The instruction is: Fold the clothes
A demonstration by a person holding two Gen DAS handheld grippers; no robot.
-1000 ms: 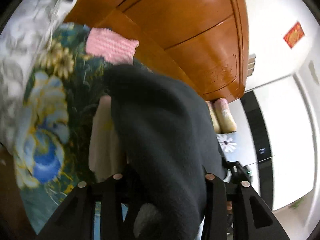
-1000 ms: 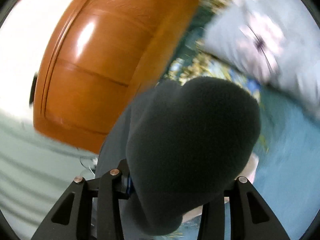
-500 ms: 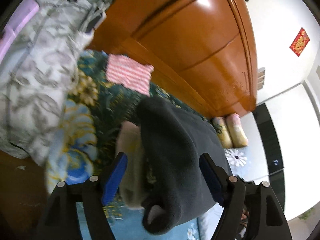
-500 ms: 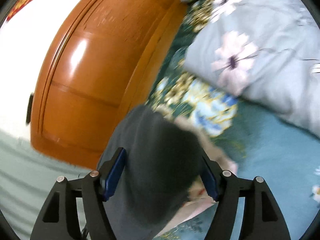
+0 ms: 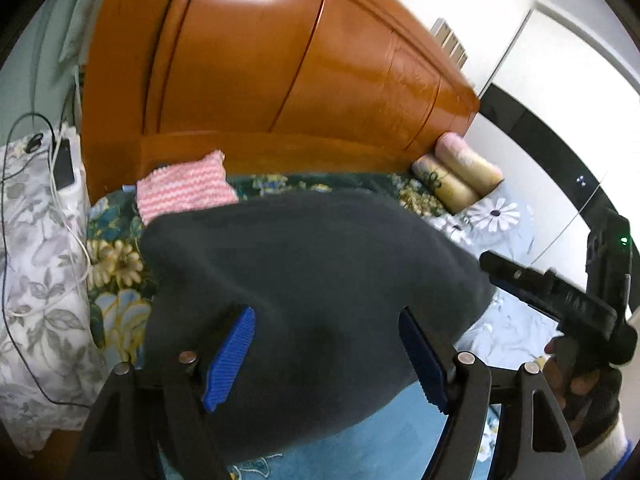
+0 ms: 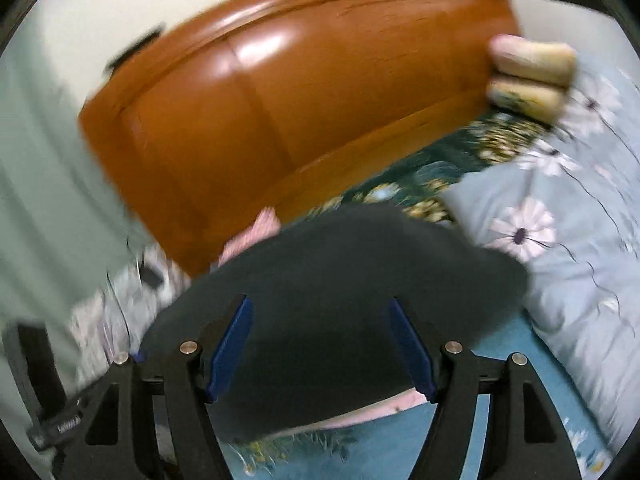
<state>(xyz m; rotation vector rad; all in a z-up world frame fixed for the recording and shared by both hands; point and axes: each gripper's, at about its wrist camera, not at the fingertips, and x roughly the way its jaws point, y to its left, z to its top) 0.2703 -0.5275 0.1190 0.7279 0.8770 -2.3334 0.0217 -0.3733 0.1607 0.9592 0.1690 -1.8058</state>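
Note:
A dark grey fleece garment lies folded on the floral bedspread; it also shows in the right wrist view. My left gripper is open above its near edge, blue pads apart, holding nothing. My right gripper is open over the same garment and empty; it also shows at the right of the left wrist view. A pale pink cloth edge peeks out under the garment's near side.
A folded pink striped cloth lies by the wooden headboard. Two rolled bolsters lie at the right. A grey floral pillow with cables and a phone is at the left. A blue floral duvet lies right.
Both grippers opened and let go of the grey garment. It dropped from a hanging bundle to lie on the bed. Both grippers drew back above its near edge.

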